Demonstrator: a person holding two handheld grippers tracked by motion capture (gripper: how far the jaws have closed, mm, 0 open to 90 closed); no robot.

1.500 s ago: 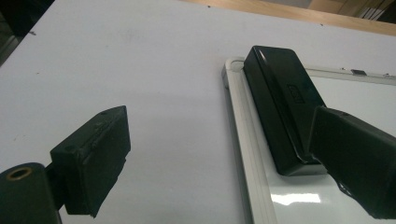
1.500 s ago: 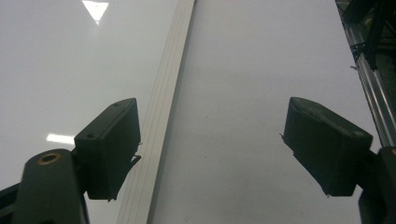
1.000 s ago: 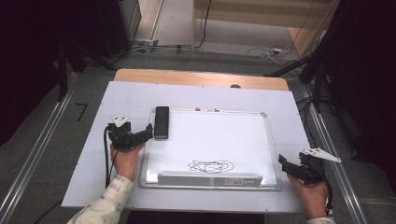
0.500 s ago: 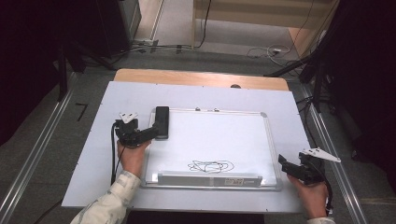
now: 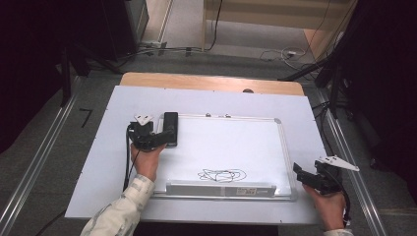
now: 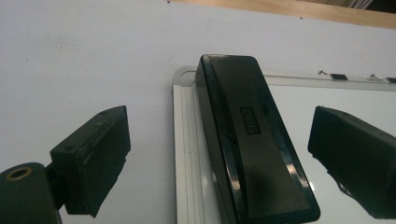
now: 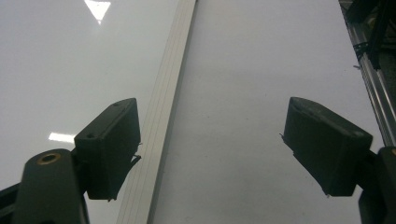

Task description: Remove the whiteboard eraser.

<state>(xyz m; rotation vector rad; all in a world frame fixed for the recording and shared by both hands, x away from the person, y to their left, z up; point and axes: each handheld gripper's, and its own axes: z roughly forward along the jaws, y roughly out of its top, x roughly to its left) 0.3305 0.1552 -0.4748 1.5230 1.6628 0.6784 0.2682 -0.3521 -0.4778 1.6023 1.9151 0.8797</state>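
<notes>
A whiteboard (image 5: pixel 231 147) with a silver frame lies flat on the white table top, with a black scribble (image 5: pixel 221 174) near its front edge. A black eraser (image 5: pixel 170 127) (image 6: pixel 250 140) rests on the board's far left corner. My left gripper (image 5: pixel 166 138) (image 6: pixel 229 158) is open, its jaws on either side of the eraser's near end, apart from it. My right gripper (image 5: pixel 301 173) (image 7: pixel 215 149) is open and empty at the board's right front corner, straddling the frame edge (image 7: pixel 163 112).
The board's pen tray (image 5: pixel 221 189) runs along the front edge. A wooden strip (image 5: pixel 211 82) borders the far side of the table. Metal rails (image 5: pixel 34 167) flank the table, with cables on the floor behind.
My left gripper has moved forward and to the right, from beside the board's left edge to straddling the eraser. The right gripper has stayed put.
</notes>
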